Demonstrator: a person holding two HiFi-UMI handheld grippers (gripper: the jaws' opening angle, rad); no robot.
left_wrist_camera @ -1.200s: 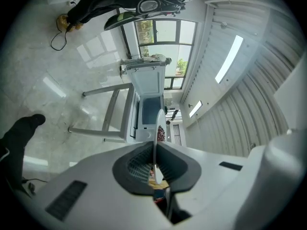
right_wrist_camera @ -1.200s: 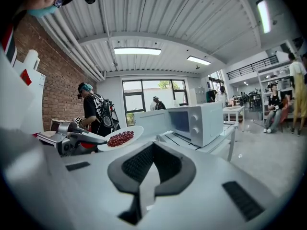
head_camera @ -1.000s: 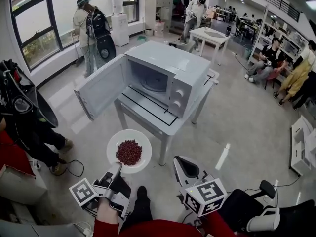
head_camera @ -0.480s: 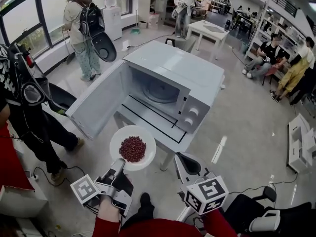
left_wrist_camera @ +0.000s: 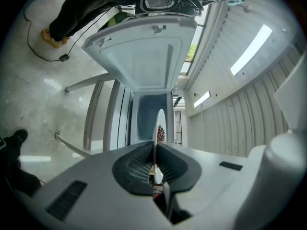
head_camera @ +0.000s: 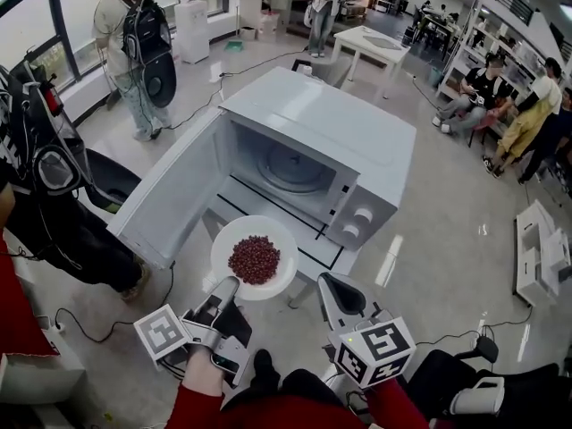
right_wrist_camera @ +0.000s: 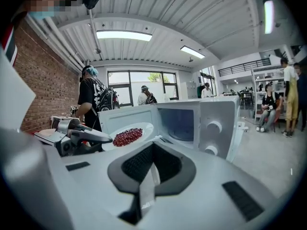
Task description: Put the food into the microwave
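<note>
One white plate (head_camera: pixel 234 242) holds a heap of red beans (head_camera: pixel 254 258) — too small and too many to count. The left tongs (head_camera: pixel 226 286) pinch the plate's near rim and hold it in the air over the tabletop's (head_camera: pixel 311 238) front edge, just before the one microwave (head_camera: pixel 331 130). Its door (head_camera: pixel 170 199) hangs wide open on the left, and a round glass tray (head_camera: pixel 290 166) lies inside. Two knobs (head_camera: pixel 363 214) sit on its front. The right tongs (head_camera: pixel 332 284) are squeezed together, empty. In the left gripper view the plate shows edge-on — only a bit of the beans peeks out.
</note>
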